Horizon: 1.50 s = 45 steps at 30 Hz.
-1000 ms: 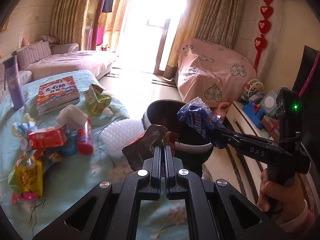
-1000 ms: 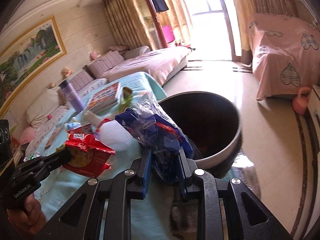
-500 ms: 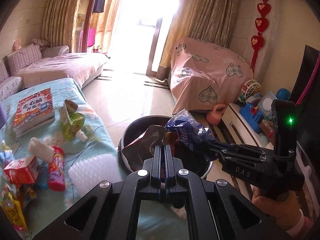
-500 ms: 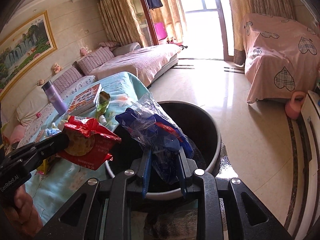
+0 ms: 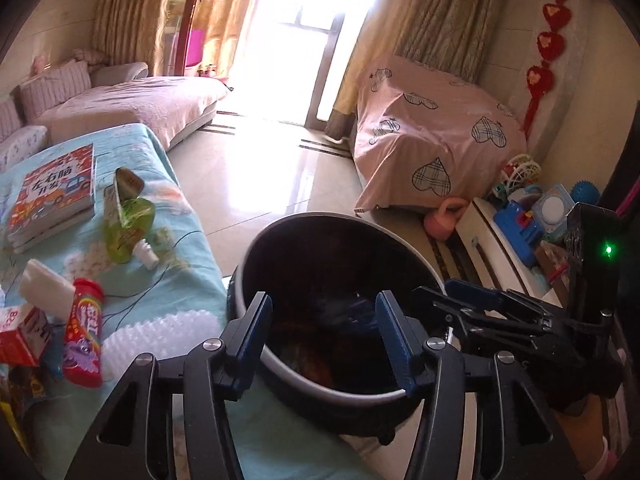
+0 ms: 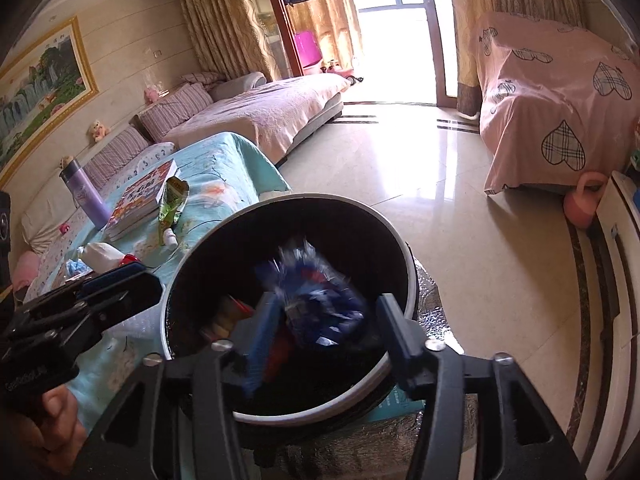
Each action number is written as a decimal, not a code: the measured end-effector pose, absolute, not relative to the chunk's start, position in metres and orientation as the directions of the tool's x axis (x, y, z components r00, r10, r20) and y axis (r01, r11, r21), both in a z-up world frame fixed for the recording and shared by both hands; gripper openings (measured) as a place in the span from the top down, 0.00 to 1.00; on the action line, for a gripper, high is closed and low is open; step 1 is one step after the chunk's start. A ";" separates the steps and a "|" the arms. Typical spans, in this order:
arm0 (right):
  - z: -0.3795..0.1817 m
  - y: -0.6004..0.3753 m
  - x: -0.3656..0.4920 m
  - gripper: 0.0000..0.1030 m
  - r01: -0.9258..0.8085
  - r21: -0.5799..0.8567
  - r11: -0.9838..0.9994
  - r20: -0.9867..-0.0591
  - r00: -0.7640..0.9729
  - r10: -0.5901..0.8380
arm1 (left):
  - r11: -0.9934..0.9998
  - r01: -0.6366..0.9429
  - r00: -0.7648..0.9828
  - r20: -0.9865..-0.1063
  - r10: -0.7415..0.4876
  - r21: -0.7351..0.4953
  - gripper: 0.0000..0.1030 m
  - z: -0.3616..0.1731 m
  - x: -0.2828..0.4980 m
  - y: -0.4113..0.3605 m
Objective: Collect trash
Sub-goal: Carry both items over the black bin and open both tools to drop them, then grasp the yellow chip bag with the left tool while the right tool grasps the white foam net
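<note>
Both grippers hang over the bin (image 5: 336, 394) with fingers spread, nothing pinched. The blue wrapper (image 6: 320, 304) sits blurry inside the bin. Remaining trash, like the red tube (image 5: 84, 344), lies on the desk (image 5: 176, 276), nearer the left gripper (image 5: 324, 344).

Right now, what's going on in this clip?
A person is clearing trash off a table into a black bin. Both claws are open over the bin: the left claw is empty, and a blurred blue wrapper is in mid-drop between the fingers of the right claw. More trash waits on the blue tablecloth, including a green pouch and a red tube.
</note>
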State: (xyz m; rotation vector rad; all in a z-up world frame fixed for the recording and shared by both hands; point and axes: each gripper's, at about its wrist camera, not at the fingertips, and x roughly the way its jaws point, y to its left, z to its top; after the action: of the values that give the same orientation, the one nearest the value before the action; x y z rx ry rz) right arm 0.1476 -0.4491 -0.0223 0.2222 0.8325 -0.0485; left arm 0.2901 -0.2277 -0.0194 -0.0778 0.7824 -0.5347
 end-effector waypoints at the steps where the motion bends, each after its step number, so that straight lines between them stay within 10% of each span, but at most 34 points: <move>1: -0.022 -0.450 0.147 0.34 0.132 0.185 0.974 -0.736 0.676 0.048 | 0.865 0.426 0.580 -0.653 -0.486 -0.265 0.45 -0.020 0.288 -0.225; 13: -0.011 -0.418 0.119 0.13 0.121 0.273 0.954 -0.677 0.729 0.102 | 0.896 0.356 0.637 -0.632 -0.440 -0.265 0.37 -0.010 0.219 -0.161; 45: -0.028 -0.264 0.128 0.05 -0.115 0.205 0.972 -0.683 0.694 0.226 | 0.973 0.047 0.738 -0.649 -0.187 -0.227 0.28 0.001 0.088 -0.022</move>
State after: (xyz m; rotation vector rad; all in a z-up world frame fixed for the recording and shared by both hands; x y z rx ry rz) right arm 0.1280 -0.2640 -0.0277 0.1509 0.7811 0.1914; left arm 0.0880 -0.0215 0.0012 -0.2007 0.7313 -0.1296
